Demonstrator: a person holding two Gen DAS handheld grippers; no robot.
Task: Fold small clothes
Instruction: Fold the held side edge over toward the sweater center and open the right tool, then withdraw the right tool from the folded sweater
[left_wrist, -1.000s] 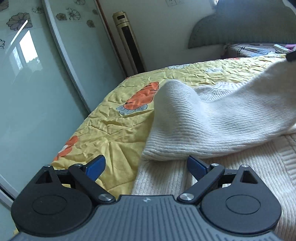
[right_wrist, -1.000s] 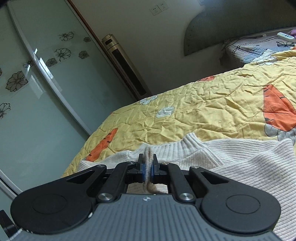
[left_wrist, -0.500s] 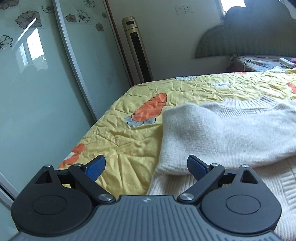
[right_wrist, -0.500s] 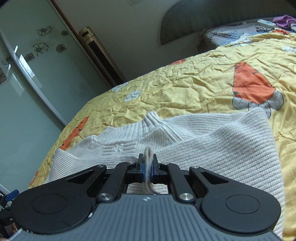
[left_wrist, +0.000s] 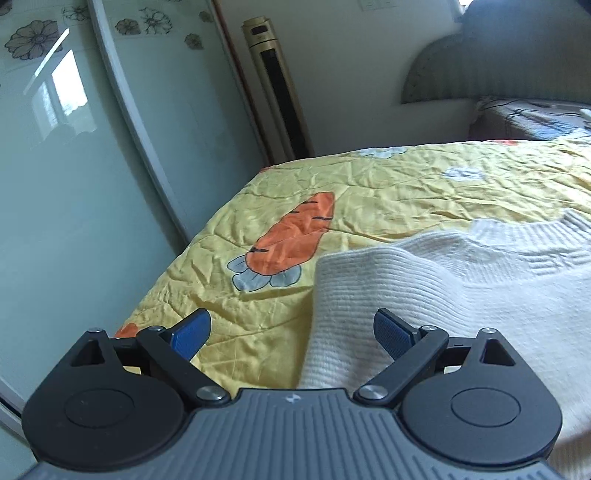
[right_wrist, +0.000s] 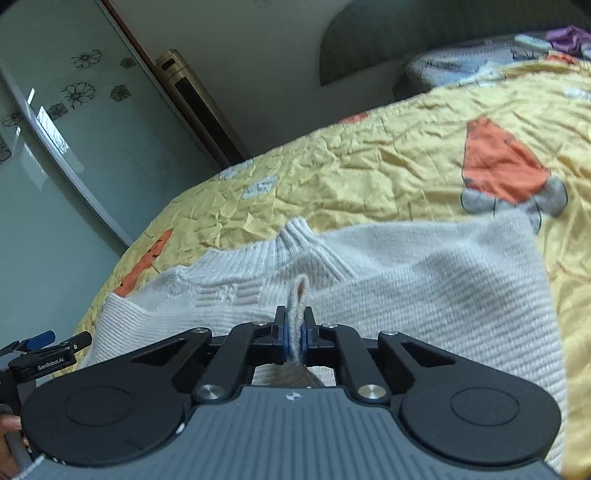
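The cream knitted sweater (right_wrist: 424, 280) lies spread on the bed, on a crinkled yellow quilt (left_wrist: 388, 199) printed with orange carrots. Its ribbed collar sits on the far side, and a folded layer lies over the body of the garment.

Right gripper (right_wrist: 294, 334) first: its jaws are pinched tight on a thin fold of the sweater's knit, and a little loop of fabric stands up between the blue pads. The gripper is low over the sweater, with cloth spreading out to both sides of it.

Over to the left gripper (left_wrist: 291, 332): jaws spread wide, nothing between the blue pads (left_wrist: 391, 334). It hovers above the near left edge of the sweater, where the folded layer forms a rounded corner. The left pad is over bare quilt, the right pad over the knit.

In the right wrist view, the left gripper's tip shows at the far left edge, just beside the sweater's side, with a bit of the person's hand (right_wrist: 9, 439) below it.

Beyond the bed stand a glass sliding door (left_wrist: 55, 184) with flower decals and a tall gold tower unit (left_wrist: 277, 92) against the wall.
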